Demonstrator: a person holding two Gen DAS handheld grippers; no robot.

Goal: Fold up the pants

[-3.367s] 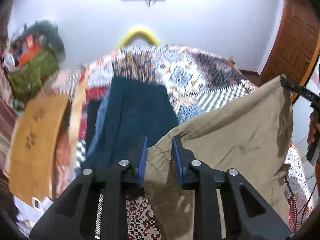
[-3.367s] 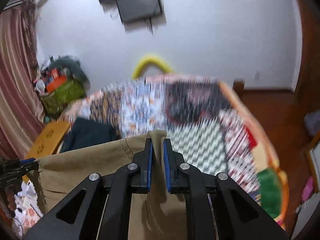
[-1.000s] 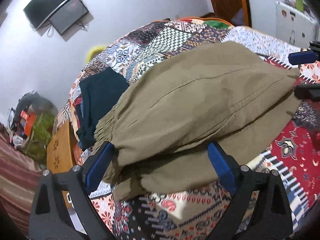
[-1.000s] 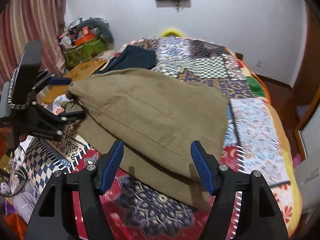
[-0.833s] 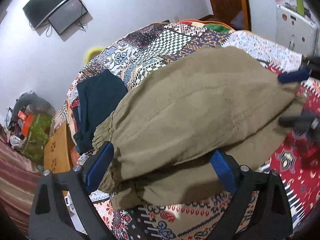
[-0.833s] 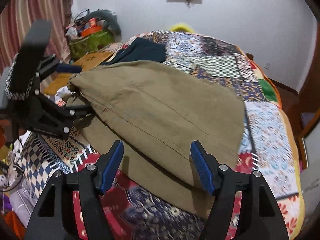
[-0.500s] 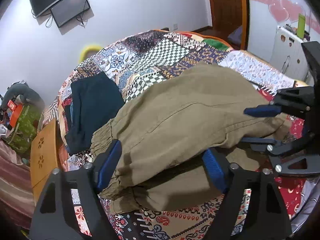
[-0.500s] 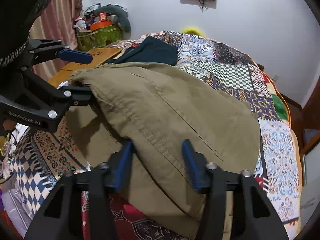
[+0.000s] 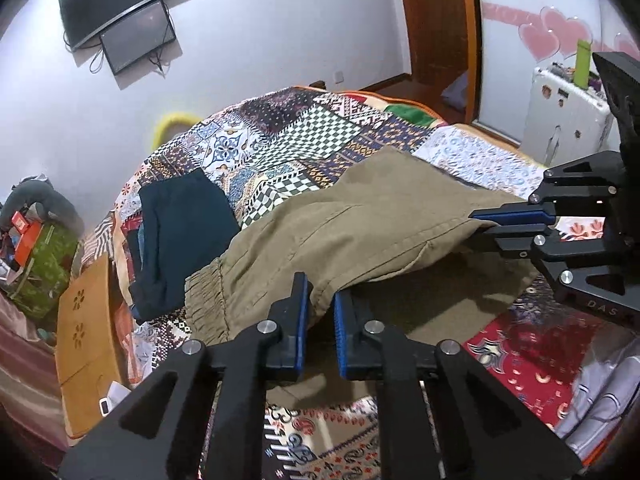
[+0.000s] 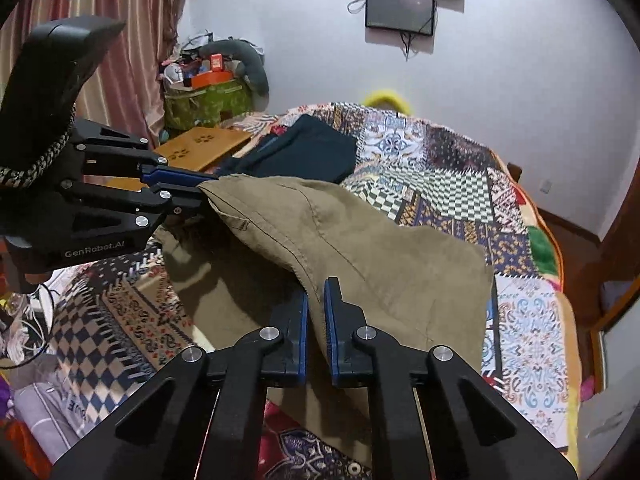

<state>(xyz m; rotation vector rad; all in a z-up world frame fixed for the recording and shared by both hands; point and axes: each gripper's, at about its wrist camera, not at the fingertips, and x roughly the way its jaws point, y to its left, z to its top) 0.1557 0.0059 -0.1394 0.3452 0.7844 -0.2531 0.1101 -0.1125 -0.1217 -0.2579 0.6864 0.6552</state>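
Note:
Olive-khaki pants [image 9: 360, 232] lie on the patchwork bed, folded over themselves, elastic waistband at the left. My left gripper [image 9: 320, 312] is shut on the near edge of the top layer by the waistband and lifts it. My right gripper [image 10: 316, 312] is shut on the same top layer's edge at the other end. Each gripper shows in the other's view, the right one [image 9: 516, 220] and the left one [image 10: 188, 188], pinching the cloth. The pants [image 10: 360, 248] sag between them over the lower layer.
Folded dark teal clothes [image 9: 180, 232] lie on the patchwork quilt [image 9: 304, 132] beyond the pants. A wooden lap table [image 9: 86, 320] and a green bag of clutter [image 10: 204, 104] are at the bed's left side. A white appliance [image 9: 564, 116] stands at the right.
Both grippers have gone from wide open around the pants to shut on the near edge of the top layer, which is now raised off the lower layer.

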